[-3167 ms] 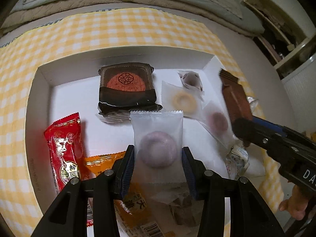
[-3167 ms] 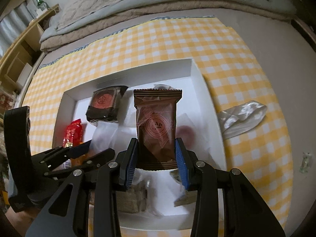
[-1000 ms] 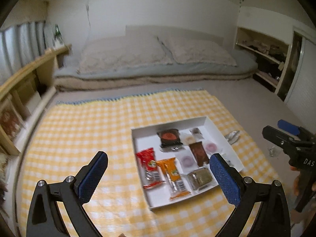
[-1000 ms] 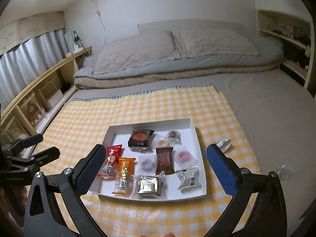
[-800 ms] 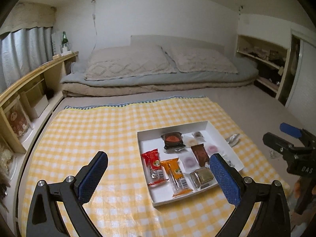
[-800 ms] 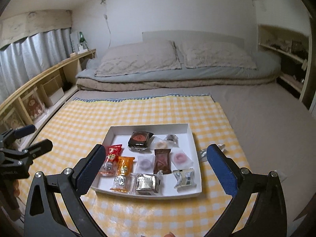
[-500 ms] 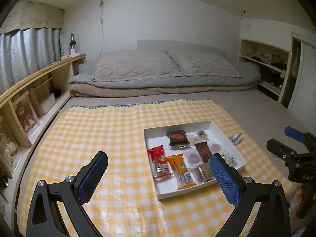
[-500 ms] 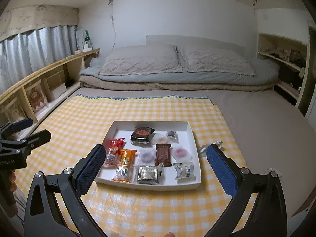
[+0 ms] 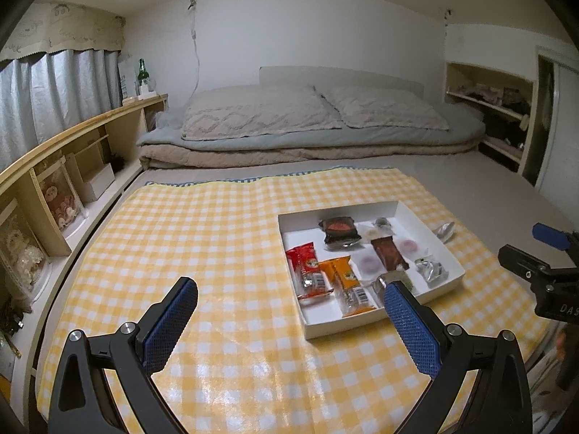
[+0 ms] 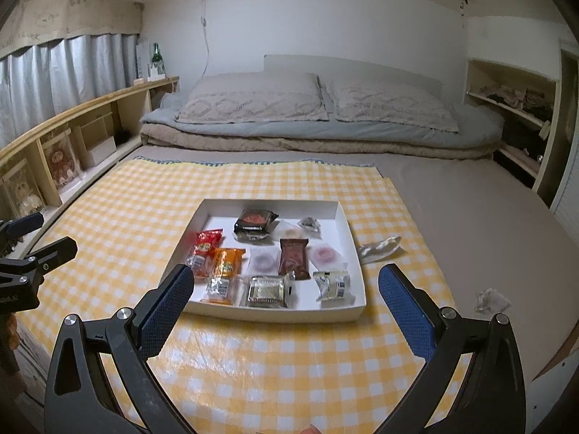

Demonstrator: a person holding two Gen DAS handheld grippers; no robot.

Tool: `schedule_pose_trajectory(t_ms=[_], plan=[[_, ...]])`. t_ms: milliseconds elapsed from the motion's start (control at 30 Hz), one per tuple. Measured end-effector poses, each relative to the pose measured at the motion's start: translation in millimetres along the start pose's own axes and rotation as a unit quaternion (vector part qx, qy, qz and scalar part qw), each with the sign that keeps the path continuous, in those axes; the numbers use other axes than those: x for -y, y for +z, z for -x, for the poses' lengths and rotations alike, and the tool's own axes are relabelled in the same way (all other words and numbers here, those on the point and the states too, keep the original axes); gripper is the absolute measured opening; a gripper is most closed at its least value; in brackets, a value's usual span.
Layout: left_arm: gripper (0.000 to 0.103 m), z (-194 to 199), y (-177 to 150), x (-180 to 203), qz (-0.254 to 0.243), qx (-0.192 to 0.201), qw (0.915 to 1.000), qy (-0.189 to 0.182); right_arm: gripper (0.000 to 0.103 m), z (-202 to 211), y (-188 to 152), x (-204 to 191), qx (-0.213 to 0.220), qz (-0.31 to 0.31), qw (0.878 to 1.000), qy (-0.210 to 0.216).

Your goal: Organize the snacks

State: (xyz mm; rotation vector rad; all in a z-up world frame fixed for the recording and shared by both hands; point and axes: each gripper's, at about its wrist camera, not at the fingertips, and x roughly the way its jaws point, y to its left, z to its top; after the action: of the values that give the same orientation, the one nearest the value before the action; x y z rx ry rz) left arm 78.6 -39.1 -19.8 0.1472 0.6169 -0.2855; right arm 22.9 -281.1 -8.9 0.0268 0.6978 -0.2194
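Since both tongs hang spread and empty above the checked cloth (image 10: 253, 354), the sorting looks finished — left tongs (image 9: 289, 311) and right tongs (image 10: 286, 300) grasp nothing. Just beyond them, the shallow white cardboard tray (image 10: 275, 313) holds the snacks in loose rows: crinkly foil packets (image 10: 266, 291), a glossy brown bar (image 10: 294, 256), a red sachet (image 10: 204, 247) — flat, easily seen. Farther back lies the quilted bed (image 10: 318, 123).

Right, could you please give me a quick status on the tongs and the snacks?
Left tongs open, empty. Right tongs open, empty. Snacks laid out in white tray on checked cloth. Crumpled wrapper lies outside the tray; nothing blocking.
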Motion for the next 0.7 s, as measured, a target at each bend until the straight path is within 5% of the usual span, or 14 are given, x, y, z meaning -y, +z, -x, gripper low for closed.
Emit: schedule_pose_trajectory(t_ms=[700], plan=[[0.103, -8.3, -6.9, 0.3, -0.002, -0.007, 1.0000, 0.006, 0.103, 2.3, -7.3, -8.2, 0.001, 0.015, 1.000, -0.009]])
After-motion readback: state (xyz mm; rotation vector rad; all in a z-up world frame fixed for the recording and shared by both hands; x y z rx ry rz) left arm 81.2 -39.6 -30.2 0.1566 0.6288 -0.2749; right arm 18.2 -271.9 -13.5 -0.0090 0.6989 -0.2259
